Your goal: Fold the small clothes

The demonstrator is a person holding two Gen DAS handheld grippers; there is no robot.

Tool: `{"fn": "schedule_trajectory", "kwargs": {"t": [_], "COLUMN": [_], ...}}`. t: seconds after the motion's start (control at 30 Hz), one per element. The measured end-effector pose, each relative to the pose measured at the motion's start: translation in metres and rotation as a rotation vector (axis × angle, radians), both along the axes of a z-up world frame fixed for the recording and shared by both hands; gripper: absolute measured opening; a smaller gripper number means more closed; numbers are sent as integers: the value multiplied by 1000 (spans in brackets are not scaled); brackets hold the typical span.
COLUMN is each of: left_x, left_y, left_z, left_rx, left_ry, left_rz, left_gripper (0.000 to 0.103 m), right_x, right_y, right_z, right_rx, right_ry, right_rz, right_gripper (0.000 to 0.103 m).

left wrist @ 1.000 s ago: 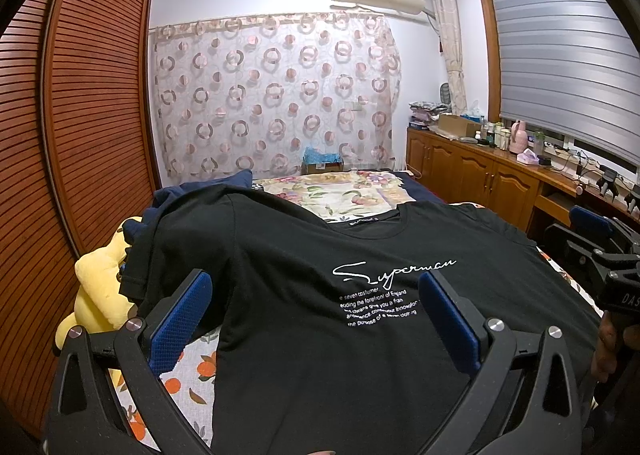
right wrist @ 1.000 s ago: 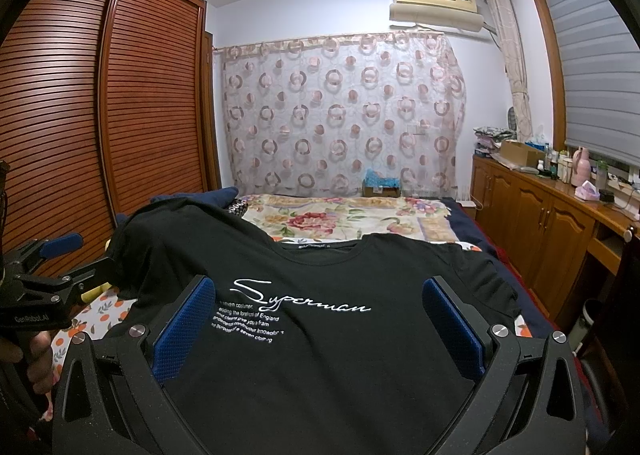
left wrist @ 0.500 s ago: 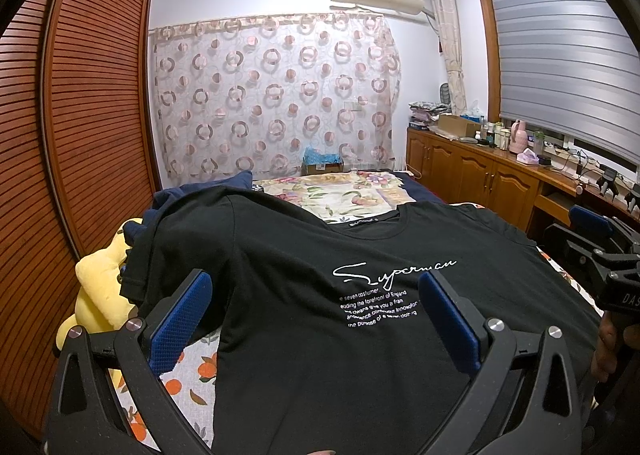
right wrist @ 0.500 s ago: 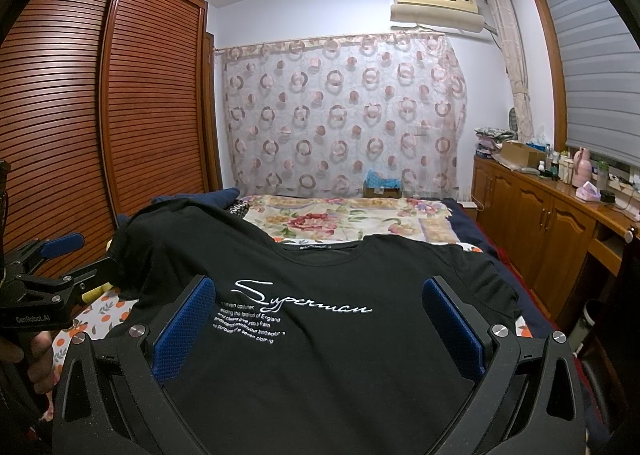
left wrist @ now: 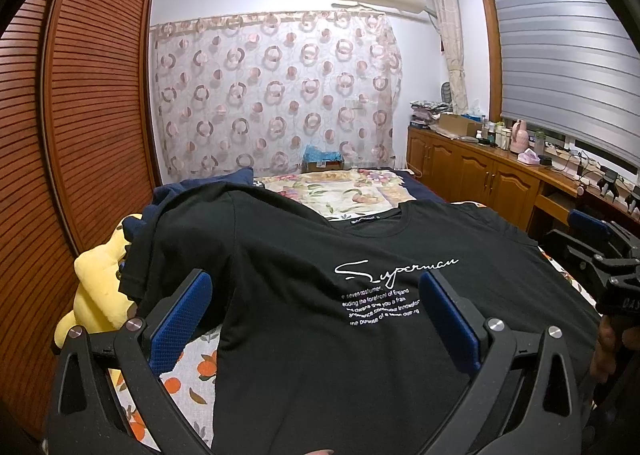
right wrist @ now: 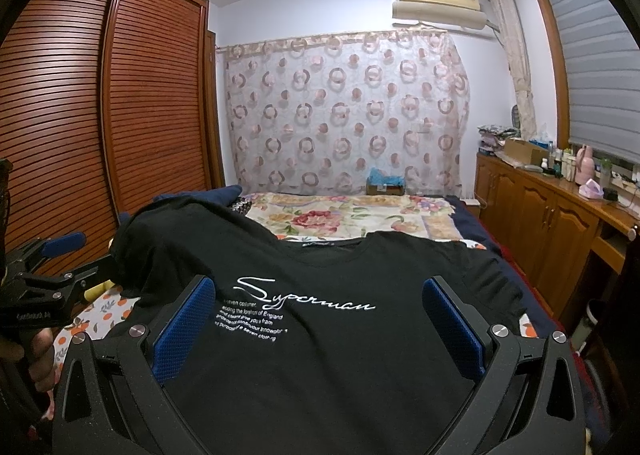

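Observation:
A black T-shirt (left wrist: 304,275) with white "Superman" lettering lies spread face up on the bed; it also shows in the right wrist view (right wrist: 344,287). Its left sleeve drapes over a pile at the bed's left side. My left gripper (left wrist: 316,315) is open and empty, hovering over the shirt's lower left part. My right gripper (right wrist: 320,319) is open and empty over the shirt's lower middle. Each gripper shows at the edge of the other's view, the right one (left wrist: 596,255) and the left one (right wrist: 52,275).
A yellow plush toy (left wrist: 96,287) and navy cloth (left wrist: 208,185) lie at the bed's left, beside the slatted wardrobe (left wrist: 80,127). A floral quilt (right wrist: 344,215) covers the far bed. Wooden cabinets (right wrist: 552,215) with bottles run along the right wall.

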State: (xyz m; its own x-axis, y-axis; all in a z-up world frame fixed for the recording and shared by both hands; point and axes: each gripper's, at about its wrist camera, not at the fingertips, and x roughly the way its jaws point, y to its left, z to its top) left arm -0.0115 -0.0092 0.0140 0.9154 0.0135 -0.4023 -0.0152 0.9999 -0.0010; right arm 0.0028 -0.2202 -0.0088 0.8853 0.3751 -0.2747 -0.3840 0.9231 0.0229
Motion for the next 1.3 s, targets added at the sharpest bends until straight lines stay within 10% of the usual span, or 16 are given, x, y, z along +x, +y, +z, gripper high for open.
{"fn": "schedule_trajectory", "kwargs": {"t": [1.0, 1.3], "left_x": [84, 110], "left_y": [121, 159], "left_z": [-16, -23], "left_rx": [-15, -104], "left_ry": [182, 263], "left_rz": [94, 118], "left_gripper": [102, 46], "right_x": [141, 203], "right_y": [6, 16], "right_z": [8, 24], "right_rx": [-122, -142], "right_ry": [230, 312], "right_rz": [179, 210], "right_gripper": [103, 103]}}
